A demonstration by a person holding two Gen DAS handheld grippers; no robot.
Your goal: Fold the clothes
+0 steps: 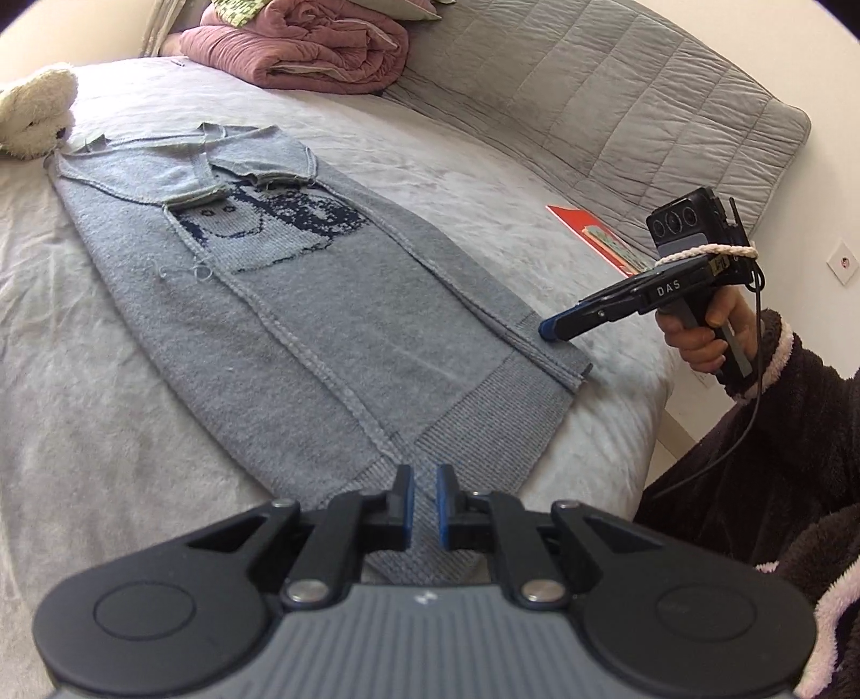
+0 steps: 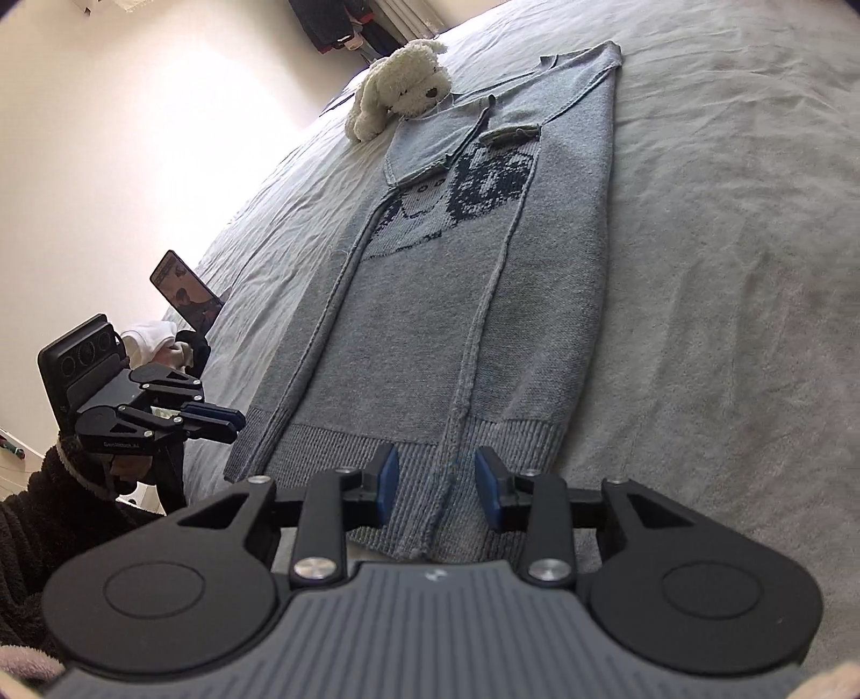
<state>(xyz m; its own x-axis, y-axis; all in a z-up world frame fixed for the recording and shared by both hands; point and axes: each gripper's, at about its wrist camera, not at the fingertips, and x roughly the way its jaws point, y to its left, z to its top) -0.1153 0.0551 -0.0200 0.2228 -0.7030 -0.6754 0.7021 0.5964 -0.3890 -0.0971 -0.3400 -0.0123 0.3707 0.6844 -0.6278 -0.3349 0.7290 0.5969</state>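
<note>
Sweater (image 2: 451,301) lies flat on the bed (image 2: 725,269), inside out, both sleeves folded in over the body. Left claw (image 1: 424,503) hovers over the ribbed hem, jaws narrow, gripping nothing. Right claw (image 2: 436,486) sits above the hem too, jaws moderately apart, empty. Plush dog (image 2: 400,88) touches the collar.

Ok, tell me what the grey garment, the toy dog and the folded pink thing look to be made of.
Grey sweater: knitted yarn, probably wool or acrylic; matte, with a ribbed hem, raised seams and a knitted-in dark picture.
Toy dog: cream plush, shaggy synthetic-looking pile.
Pink quilt: padded woven fabric, matte and crinkled, puffy at the folds; filling unseen.
</note>
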